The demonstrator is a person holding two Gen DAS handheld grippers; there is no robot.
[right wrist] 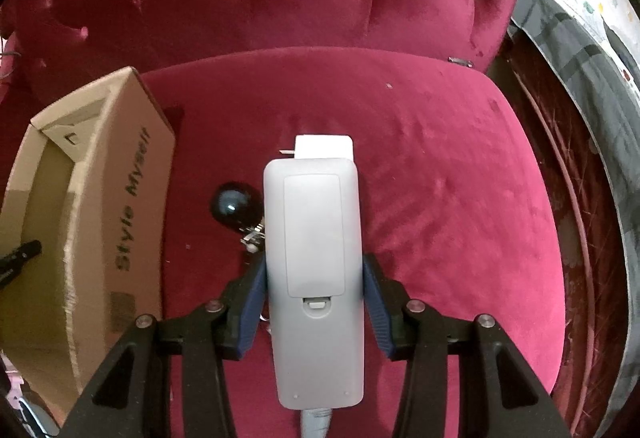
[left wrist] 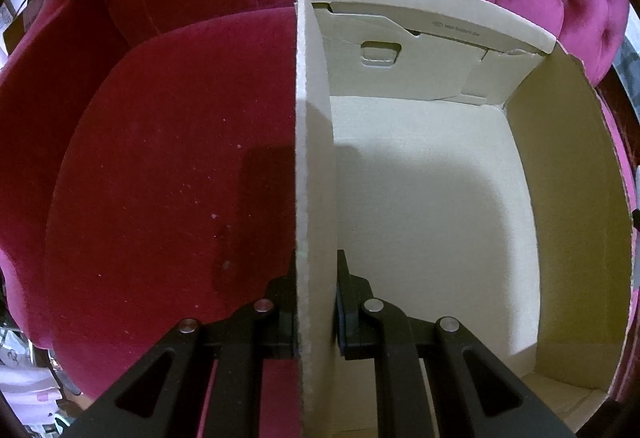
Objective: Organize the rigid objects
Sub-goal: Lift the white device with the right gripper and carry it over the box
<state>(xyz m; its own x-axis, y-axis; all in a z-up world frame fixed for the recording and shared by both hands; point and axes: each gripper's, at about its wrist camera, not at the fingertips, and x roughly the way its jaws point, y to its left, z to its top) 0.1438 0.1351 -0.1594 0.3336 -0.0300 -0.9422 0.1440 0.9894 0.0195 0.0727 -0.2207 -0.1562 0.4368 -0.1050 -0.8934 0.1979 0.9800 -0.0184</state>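
Mostly the pictures are filled by a red velvet chair (right wrist: 420, 165) with a buttoned back; its seat carries everything, so it serves here as the surface.

On the seat stands an open cardboard box (left wrist: 432, 173), printed on the outside with "Style Myself". It is empty inside, as far as the left view shows. I judge it is the place where the rigid objects should go, and this is why it is kept open and steady.

The left gripper (left wrist: 316, 302) pinches the box wall near the camera: one finger is outside over the red seat, the other inside, and the cardboard is tight between them. This hold probably keeps the light box from sliding when something is dropped in.

The right gripper (right wrist: 314, 286) holds a grey remote (right wrist: 314, 258) by its long sides, with the blue pads pressing on both edges. The remote shows its back, with the battery cover up, and it points away from the camera. It hangs in the air above the seat, to the right of the box and apart from it. A grip across the narrow width is sensible, because the body is flat and hard and will not bend.

Behind the remote a small white block (right wrist: 324, 146) lies on the seat; what it is I cannot tell. Beside the remote, on its left, lies a dark ball (right wrist: 234, 207) with a small metal clasp. Both seem not yet put away.
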